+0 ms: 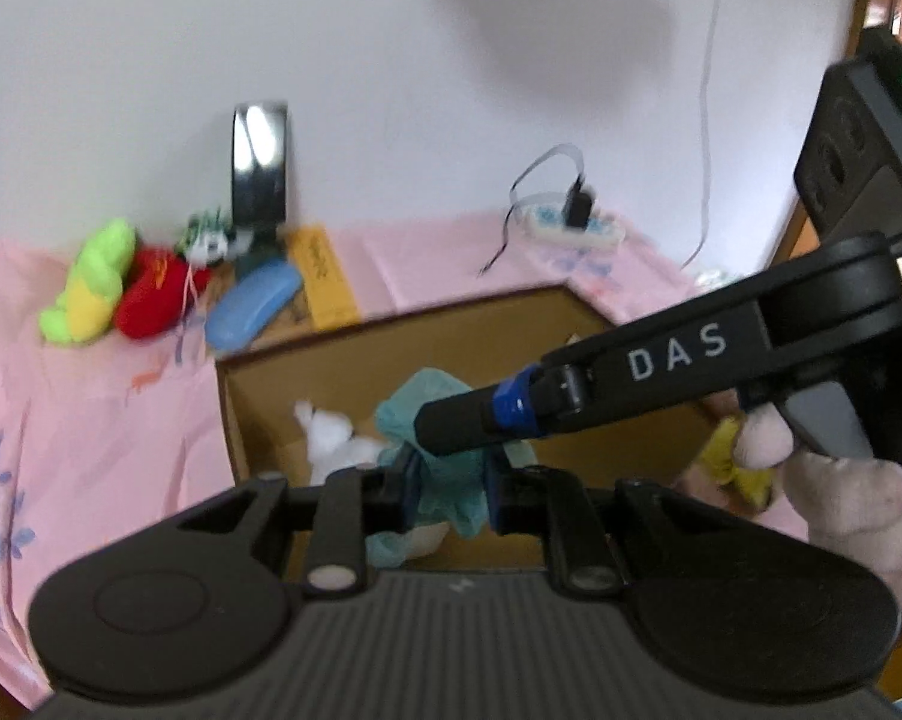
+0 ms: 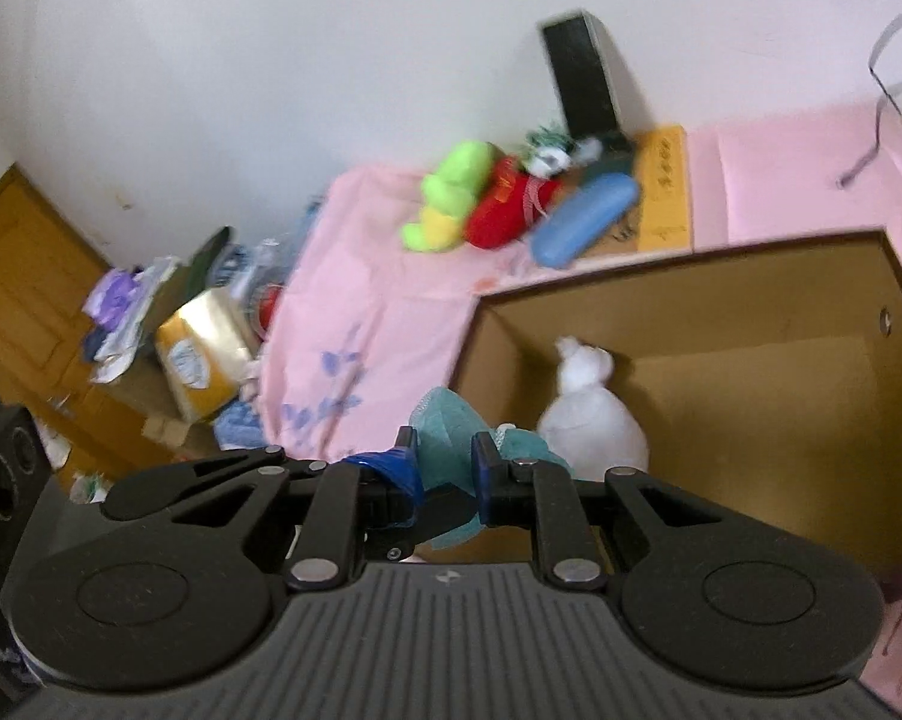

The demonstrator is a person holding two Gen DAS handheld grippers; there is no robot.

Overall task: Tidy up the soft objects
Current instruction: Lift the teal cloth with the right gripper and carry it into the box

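A teal soft cloth toy (image 1: 445, 468) hangs over an open cardboard box (image 1: 391, 336). My left gripper (image 1: 448, 495) is shut on it. My right gripper (image 2: 445, 474) is shut on the same teal toy (image 2: 445, 420), and its finger (image 1: 475, 420) crosses the left wrist view from the right. A white plush (image 2: 589, 414) lies inside the box (image 2: 751, 300); it also shows in the left wrist view (image 1: 331, 438). A green-yellow plush (image 1: 91, 282) and a red plush (image 1: 151, 294) lie on the pink cloth at the far left.
A blue case (image 1: 253, 300), a yellow packet (image 1: 325, 276) and a dark upright object (image 1: 259, 168) stand by the wall. A power strip (image 1: 571, 222) with cables lies behind the box. A pink-and-yellow plush (image 1: 733, 462) lies at right. Clutter and a tissue pack (image 2: 199, 354) sit beside the bed.
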